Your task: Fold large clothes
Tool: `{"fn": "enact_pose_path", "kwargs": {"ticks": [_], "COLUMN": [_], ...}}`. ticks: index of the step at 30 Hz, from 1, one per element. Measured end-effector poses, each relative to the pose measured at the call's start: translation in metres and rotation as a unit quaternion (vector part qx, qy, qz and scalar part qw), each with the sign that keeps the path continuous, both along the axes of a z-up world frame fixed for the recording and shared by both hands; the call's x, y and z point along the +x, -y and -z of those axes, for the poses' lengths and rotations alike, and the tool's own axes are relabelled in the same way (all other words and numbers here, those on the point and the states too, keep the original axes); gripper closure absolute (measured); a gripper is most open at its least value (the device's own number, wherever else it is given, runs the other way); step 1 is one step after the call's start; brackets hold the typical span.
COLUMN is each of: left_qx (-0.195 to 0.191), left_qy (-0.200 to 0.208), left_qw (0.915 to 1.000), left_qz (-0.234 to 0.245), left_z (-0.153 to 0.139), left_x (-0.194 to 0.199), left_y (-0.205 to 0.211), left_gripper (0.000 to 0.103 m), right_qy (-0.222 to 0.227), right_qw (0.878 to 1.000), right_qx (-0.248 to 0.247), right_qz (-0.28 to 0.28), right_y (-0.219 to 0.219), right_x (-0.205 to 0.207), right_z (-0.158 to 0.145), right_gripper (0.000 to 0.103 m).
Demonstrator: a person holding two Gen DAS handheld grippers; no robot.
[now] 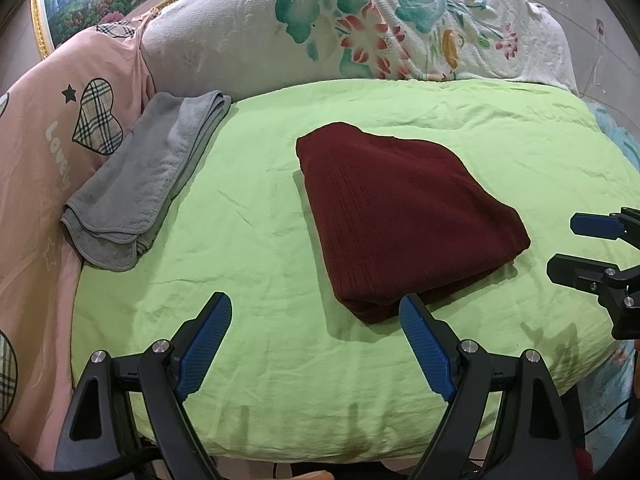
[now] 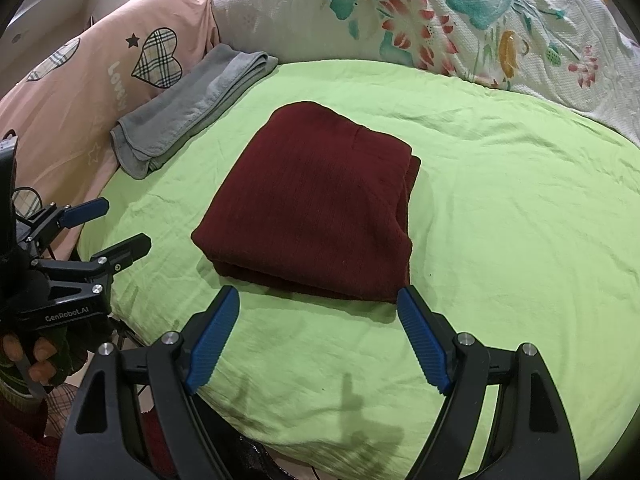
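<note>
A dark red knitted garment (image 1: 404, 216) lies folded into a thick rectangle on the light green sheet (image 1: 248, 208); it also shows in the right wrist view (image 2: 320, 208). My left gripper (image 1: 316, 312) is open and empty, hovering just short of the garment's near corner. It also shows at the left of the right wrist view (image 2: 116, 224), open. My right gripper (image 2: 318, 306) is open and empty, just in front of the garment's near edge. It appears at the right edge of the left wrist view (image 1: 568, 244), open.
A folded grey towel (image 1: 144, 180) lies at the sheet's left edge, also in the right wrist view (image 2: 188, 112). A pink cover with plaid hearts (image 1: 44, 144) lies left. A white floral blanket (image 1: 360, 24) is piled behind. The sheet's front edge (image 1: 320, 444) drops off.
</note>
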State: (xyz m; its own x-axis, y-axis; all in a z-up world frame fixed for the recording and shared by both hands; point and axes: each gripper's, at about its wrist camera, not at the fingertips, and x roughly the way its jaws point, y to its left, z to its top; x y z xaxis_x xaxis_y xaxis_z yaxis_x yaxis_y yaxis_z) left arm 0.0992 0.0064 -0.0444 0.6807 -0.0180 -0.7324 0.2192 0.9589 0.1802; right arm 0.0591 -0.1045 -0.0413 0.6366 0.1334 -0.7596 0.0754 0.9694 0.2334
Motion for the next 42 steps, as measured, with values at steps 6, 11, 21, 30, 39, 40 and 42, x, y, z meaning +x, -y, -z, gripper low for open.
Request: {"fn": "enact_pose_path", "kwargs": {"ticks": [6, 11, 21, 30, 39, 40, 42], "left_qx": [-0.003, -0.003, 0.0, 0.001, 0.0, 0.001, 0.002], "left_qy": [-0.002, -0.002, -0.001, -0.003, -0.005, -0.005, -0.005], "left_qw": [1.0, 1.0, 1.0, 1.0, 1.0, 1.0, 1.0], "left_qz": [0.002, 0.0, -0.003, -0.002, -0.001, 0.0, 0.001], "left_z": [0.0003, 0.0013, 0.0014, 0.0016, 0.0021, 0.0023, 0.0024], "left_x": [0.0033, 0.0039, 0.0016, 0.0001, -0.0019, -0.0022, -0.0029], "left_y": [-0.001, -0.0012, 0.0013, 0.0028, 0.0053, 0.0058, 0.0068], "left_gripper": [0.017, 0.017, 0.017, 0.017, 0.017, 0.017, 0.017], "right_qy": [0.0, 0.001, 0.001, 0.002, 0.002, 0.002, 0.001], "right_qw": [1.0, 1.0, 1.0, 1.0, 1.0, 1.0, 1.0], "right_qx": [0.0, 0.001, 0.003, 0.004, 0.004, 0.003, 0.003], "right_qz": [0.0, 0.0, 0.001, 0.002, 0.001, 0.001, 0.001], "right_y": [-0.0001, 0.0003, -0.0028, -0.0046, -0.0041, -0.0041, -0.006], "right_x": [-0.0003, -0.0006, -0.0009, -0.0003, -0.0004, -0.0007, -0.0005], "right_z": [0.0001, 0.0001, -0.0012, -0.0017, -0.0014, -0.0009, -0.0006], "right_gripper": [0.022, 0.022, 0.022, 0.022, 0.022, 0.022, 0.022]}}
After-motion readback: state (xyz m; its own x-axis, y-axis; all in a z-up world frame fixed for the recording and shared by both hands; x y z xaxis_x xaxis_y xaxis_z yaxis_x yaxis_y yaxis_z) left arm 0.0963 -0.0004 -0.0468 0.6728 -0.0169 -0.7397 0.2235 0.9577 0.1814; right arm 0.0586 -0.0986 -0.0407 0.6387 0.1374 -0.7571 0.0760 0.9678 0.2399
